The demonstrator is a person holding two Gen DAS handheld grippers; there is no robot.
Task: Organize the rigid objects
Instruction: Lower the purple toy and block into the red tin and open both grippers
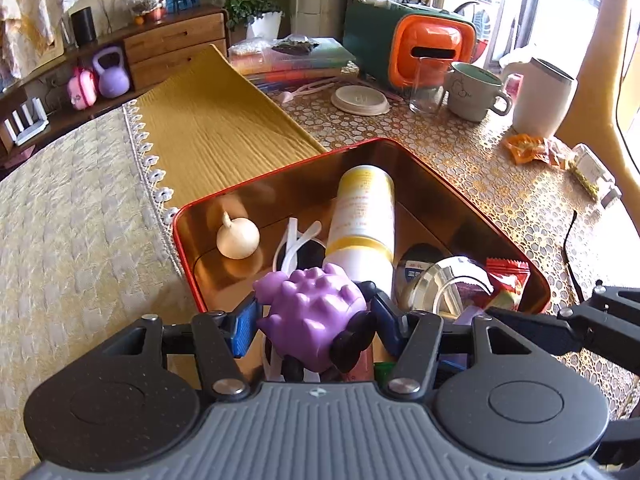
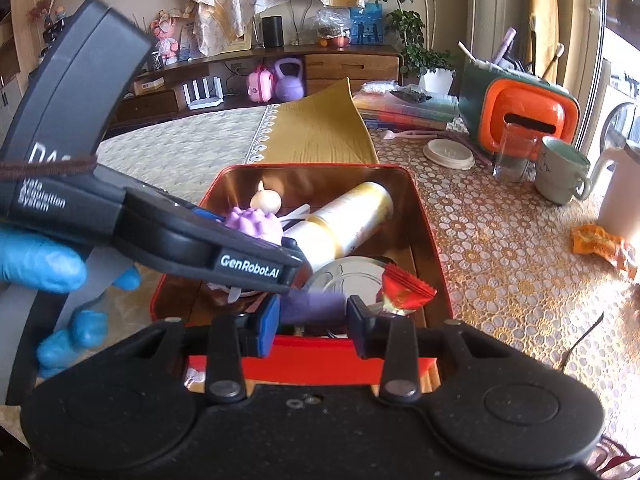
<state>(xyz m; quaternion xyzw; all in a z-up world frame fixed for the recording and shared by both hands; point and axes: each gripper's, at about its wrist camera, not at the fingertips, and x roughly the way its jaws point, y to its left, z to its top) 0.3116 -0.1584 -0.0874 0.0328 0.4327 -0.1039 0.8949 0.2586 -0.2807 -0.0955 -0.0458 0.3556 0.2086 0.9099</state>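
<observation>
A red tin box (image 1: 472, 196) with a coppery inside stands on the table. In it lie a garlic bulb (image 1: 238, 238), a white and yellow bottle (image 1: 362, 220), white sunglasses (image 1: 298, 236), a round metal lid (image 1: 436, 280) and a red snack packet (image 1: 508, 284). My left gripper (image 1: 314, 316) is shut on a purple spiky toy (image 1: 316, 304), low over the box's near end. In the right wrist view my right gripper (image 2: 312, 320) is shut on a small blurred purple object (image 2: 314, 302) just above the box's near rim (image 2: 320, 358). The left gripper's body (image 2: 192, 240) crosses in from the left, held by a blue-gloved hand (image 2: 40, 260).
Beyond the box on the patterned tablecloth (image 1: 480, 160) stand a glass (image 1: 428, 88), a mug (image 1: 474, 92), a white jug (image 1: 540, 96), a flat lid (image 1: 360, 100) and an orange and green holder (image 1: 412, 48). Orange packets (image 1: 528, 148) lie at the right. A yellow cloth (image 1: 216, 128) lies left.
</observation>
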